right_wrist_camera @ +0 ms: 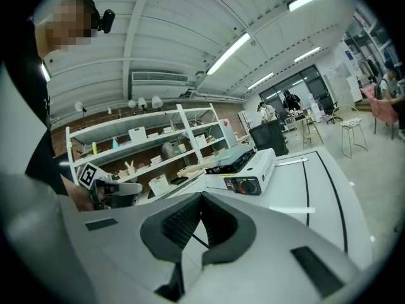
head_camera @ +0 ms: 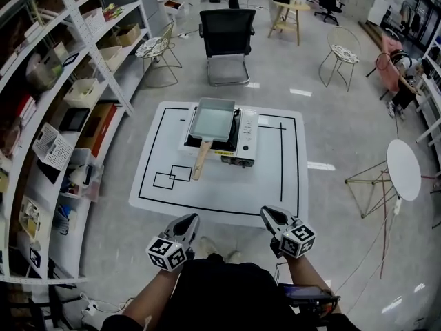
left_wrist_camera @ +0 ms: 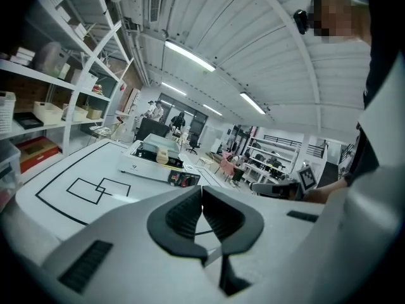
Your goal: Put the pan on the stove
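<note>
Head view: pan (head_camera: pixel 212 119) sits on stove (head_camera: pixel 246 140) at frame centre, on white table (head_camera: pixel 275 185). Left gripper (head_camera: pixel 189 223), right gripper (head_camera: pixel 270 216) at lower frame; both jaws pressed together, holding nothing.

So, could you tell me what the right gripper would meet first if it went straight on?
Probably the white tabletop with black lines, since the right gripper tilts slightly down; otherwise the white portable gas stove. Depth unclear.

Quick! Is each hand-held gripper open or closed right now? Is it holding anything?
The left hand-held gripper: closed, holding nothing.
The right hand-held gripper: closed, holding nothing.
</note>
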`<action>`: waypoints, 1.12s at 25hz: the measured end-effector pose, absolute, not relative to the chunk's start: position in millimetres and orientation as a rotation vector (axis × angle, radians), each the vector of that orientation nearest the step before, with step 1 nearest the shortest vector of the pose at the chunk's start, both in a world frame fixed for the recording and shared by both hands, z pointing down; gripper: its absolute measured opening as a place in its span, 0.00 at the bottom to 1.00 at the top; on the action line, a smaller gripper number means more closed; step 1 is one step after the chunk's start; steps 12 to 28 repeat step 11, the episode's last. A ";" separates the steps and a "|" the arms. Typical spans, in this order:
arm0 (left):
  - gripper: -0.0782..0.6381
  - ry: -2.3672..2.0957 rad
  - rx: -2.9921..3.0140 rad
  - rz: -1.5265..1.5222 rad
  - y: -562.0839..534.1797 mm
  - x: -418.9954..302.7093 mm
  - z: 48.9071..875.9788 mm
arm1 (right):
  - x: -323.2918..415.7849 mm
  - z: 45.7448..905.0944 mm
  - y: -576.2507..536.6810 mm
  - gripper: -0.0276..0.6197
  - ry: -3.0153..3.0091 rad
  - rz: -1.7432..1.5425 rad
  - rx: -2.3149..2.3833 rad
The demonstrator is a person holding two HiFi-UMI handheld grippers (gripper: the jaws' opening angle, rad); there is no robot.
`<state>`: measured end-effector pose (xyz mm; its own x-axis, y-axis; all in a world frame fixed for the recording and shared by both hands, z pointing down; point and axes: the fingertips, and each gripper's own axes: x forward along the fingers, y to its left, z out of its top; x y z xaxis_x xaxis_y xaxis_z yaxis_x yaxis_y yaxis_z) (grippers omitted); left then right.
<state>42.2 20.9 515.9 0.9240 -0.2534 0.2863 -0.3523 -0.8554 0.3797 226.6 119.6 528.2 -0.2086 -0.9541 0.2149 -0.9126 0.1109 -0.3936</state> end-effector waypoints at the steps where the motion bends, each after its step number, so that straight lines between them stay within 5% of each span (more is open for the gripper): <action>1: 0.12 -0.438 2.649 0.315 23.6 43.1 516.0 | 226.8 528.4 121.3 0.08 2.273 -0.686 -1.916; 28: 0.12 -0.458 2.649 0.327 38.0 47.1 519.6 | 229.4 521.7 127.7 0.08 2.281 -0.665 -1.894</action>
